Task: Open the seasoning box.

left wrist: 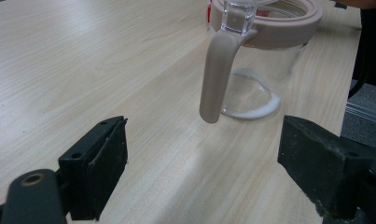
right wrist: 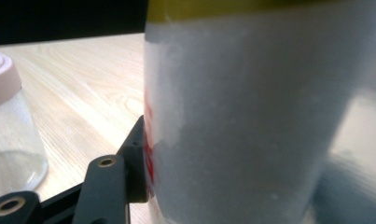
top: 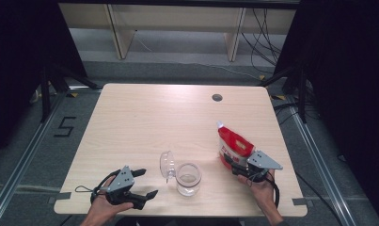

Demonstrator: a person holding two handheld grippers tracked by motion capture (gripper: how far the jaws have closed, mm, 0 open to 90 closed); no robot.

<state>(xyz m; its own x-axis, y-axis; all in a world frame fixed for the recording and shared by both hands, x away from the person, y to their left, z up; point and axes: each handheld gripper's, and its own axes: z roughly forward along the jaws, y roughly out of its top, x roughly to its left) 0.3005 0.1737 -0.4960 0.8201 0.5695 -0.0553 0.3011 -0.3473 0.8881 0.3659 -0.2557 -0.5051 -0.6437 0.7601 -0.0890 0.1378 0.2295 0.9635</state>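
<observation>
A clear glass jar [top: 188, 178] stands near the front of the wooden table [top: 149, 117], its hinged lid [top: 167, 165] swung open to the left. My left gripper [top: 148, 182] lies left of the jar, open and empty, pointing toward it. In the left gripper view the jar [left wrist: 265, 70] with its beige rim and hanging beige clasp [left wrist: 217, 74] stands ahead of the wide-apart jaws. A red and white pouch [top: 234, 145] stands right of the jar, and my right gripper [top: 232, 162] is shut on its lower part. The pouch [right wrist: 251, 130] sits right against one black finger [right wrist: 138, 158]; the other finger is hidden.
A round cable hole [top: 217, 97] sits near the table's far edge. Black curtains and stand legs flank the table, with cables on the floor at the right. Wooden furniture legs stand beyond the far edge.
</observation>
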